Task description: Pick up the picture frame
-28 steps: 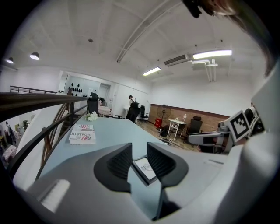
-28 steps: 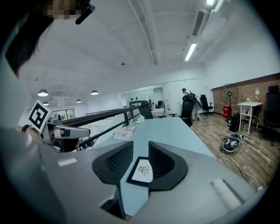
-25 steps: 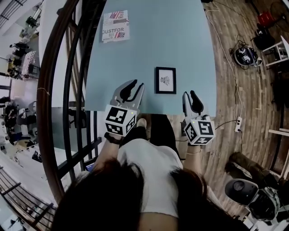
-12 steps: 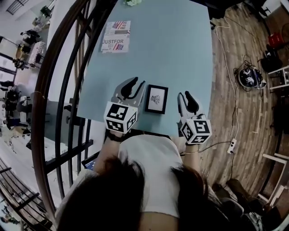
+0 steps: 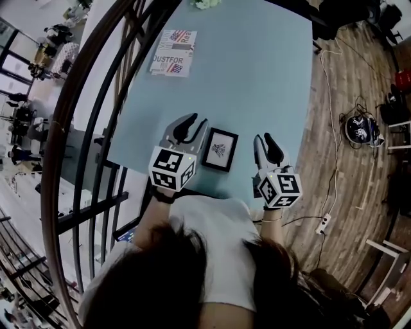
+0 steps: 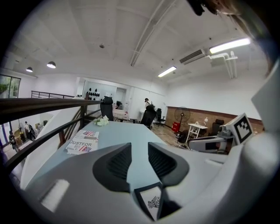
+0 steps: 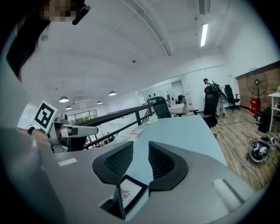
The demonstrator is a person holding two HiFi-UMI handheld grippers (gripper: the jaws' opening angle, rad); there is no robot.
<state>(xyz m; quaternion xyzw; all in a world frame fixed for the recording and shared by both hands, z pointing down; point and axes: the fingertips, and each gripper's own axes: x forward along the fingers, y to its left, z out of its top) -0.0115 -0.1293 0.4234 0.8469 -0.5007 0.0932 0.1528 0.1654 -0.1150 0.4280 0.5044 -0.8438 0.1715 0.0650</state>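
Note:
A small black picture frame (image 5: 219, 149) with a white print lies flat on the light blue table (image 5: 257, 71), near its front edge. My left gripper (image 5: 191, 124) hovers just left of the frame, and my right gripper (image 5: 267, 142) a little to its right. Both point forward over the table, slightly downward. In the left gripper view the frame (image 6: 153, 204) shows low, under the right jaw of the left gripper (image 6: 139, 157). In the right gripper view the frame (image 7: 130, 193) lies under the left jaw of the right gripper (image 7: 141, 158). Both pairs of jaws stand apart with only bare table between them.
A magazine (image 5: 173, 53) lies at the table's far left and a white bunch of flowers (image 5: 205, 3) at its far end. A dark curved railing (image 5: 83, 128) runs along the left side. Wooden floor with cables (image 5: 334, 109) is to the right.
Both grippers have moved forward from the table's near edge. The frame, which lay ahead of them, now lies between them. The jaws look unchanged.

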